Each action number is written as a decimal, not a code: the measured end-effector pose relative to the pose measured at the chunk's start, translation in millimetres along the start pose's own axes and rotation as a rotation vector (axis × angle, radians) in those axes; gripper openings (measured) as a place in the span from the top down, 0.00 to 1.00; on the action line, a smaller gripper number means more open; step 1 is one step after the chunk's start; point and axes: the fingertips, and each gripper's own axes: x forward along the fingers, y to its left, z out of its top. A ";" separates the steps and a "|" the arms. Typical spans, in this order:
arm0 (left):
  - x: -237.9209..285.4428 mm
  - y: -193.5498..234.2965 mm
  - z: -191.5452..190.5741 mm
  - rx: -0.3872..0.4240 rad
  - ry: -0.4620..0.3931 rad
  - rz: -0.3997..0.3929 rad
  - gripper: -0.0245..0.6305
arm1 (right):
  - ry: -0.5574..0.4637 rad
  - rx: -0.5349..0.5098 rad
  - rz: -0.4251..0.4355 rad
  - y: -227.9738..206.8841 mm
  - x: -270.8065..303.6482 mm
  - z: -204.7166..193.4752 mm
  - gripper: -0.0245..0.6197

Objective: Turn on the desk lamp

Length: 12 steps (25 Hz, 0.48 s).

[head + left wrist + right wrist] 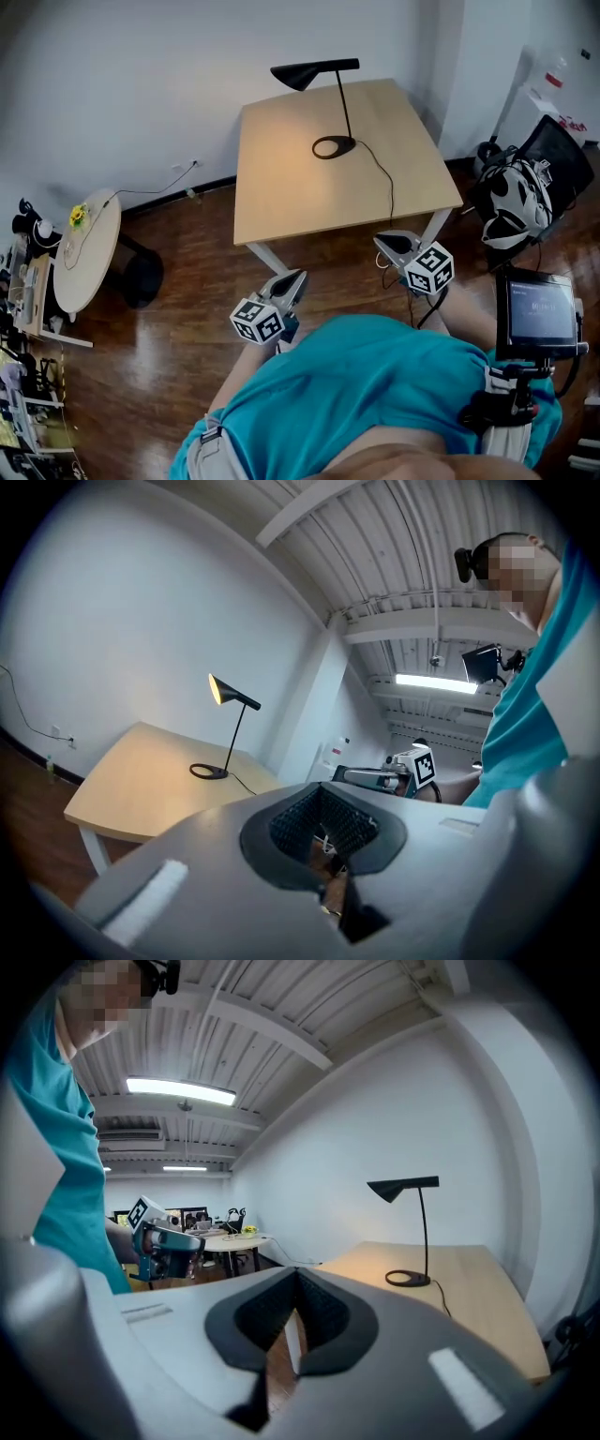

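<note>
The person holds both grippers low, short of the surface's (309, 202) near edge. The left gripper (298, 277) has its jaws pressed together with nothing between them, and the right gripper (386, 243) likewise has its jaws together and bare. The desk lamp (312, 73) stands well ahead of both pairs of jaws, on the far part of the surface, roughly between their two lines. Its shade glows, and a warm patch lies under it. Its cord (386, 183) trails back toward the right jaws' side.
</note>
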 end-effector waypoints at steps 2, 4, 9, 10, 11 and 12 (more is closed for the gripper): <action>-40.3 -12.5 2.4 0.024 -0.011 -0.012 0.96 | 0.006 -0.014 -0.005 39.8 0.2 6.0 0.96; -79.6 -20.0 -0.3 0.048 -0.001 -0.019 0.96 | 0.010 -0.005 -0.023 76.0 3.2 7.9 0.96; -200.3 -21.0 -21.5 0.088 0.049 -0.024 0.96 | 0.048 -0.015 0.005 200.9 32.1 -13.3 0.96; -229.8 -22.8 -24.9 0.086 0.054 -0.025 0.96 | 0.055 -0.026 0.011 232.7 36.0 -14.3 0.96; -257.0 -25.9 -27.0 0.077 0.056 -0.025 0.96 | 0.059 -0.031 0.009 261.2 37.3 -12.0 0.96; -277.2 -29.2 -27.7 0.065 0.055 -0.026 0.96 | 0.061 -0.031 0.003 282.3 36.4 -7.3 0.96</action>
